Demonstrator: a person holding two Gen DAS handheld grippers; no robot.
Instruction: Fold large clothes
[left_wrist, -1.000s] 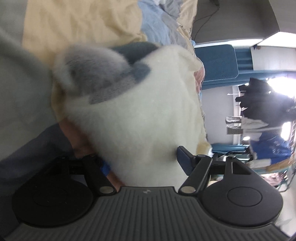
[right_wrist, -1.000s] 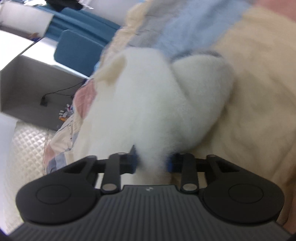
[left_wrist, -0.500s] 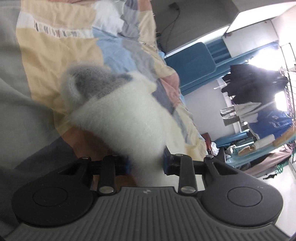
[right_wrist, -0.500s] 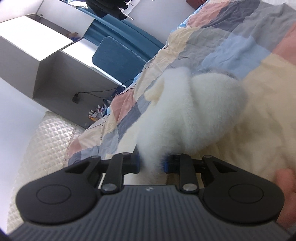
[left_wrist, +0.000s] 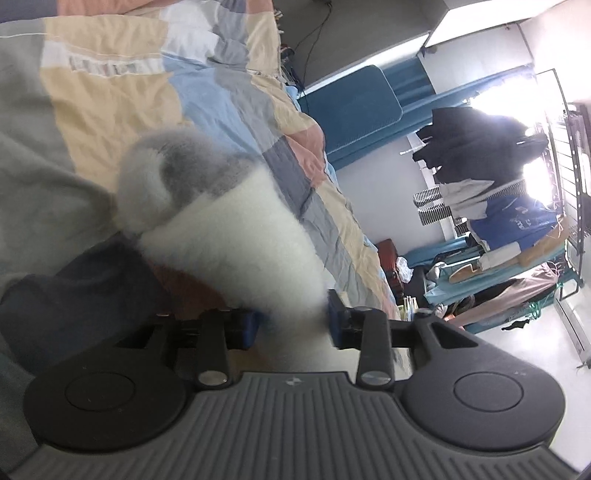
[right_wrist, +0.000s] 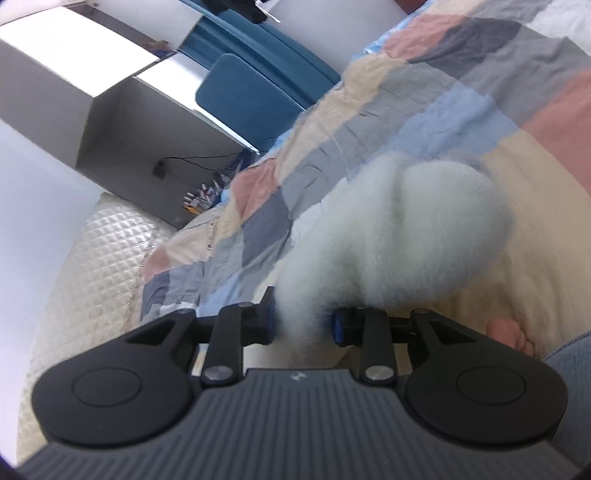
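A fluffy white fleece garment (left_wrist: 236, 240) with a grey end (left_wrist: 184, 166) hangs lifted above the patchwork quilt (left_wrist: 110, 92). My left gripper (left_wrist: 291, 325) holds a bunch of white fleece. The fleece fills the gap and touches both blue pads while the jaws are opening. In the right wrist view the same garment (right_wrist: 406, 229) bulges out over the quilt (right_wrist: 406, 92). My right gripper (right_wrist: 303, 325) pinches a narrow tuft of it, and its jaws are opening too. What lies under the garment is hidden.
A person's bare foot (right_wrist: 509, 332) and jeans leg (right_wrist: 569, 369) sit at the right, on the bed. A dark trouser leg (left_wrist: 74, 295) is low on the left. Beyond the bed's edge stand a blue chair (right_wrist: 251, 92), a white desk (right_wrist: 110, 92) and a clothes rack (left_wrist: 498, 166).
Both grippers have risen with the garment, so more of the quilt and room shows. The left jaws closed from wide onto a smaller bunch of fleece, then widened slightly.
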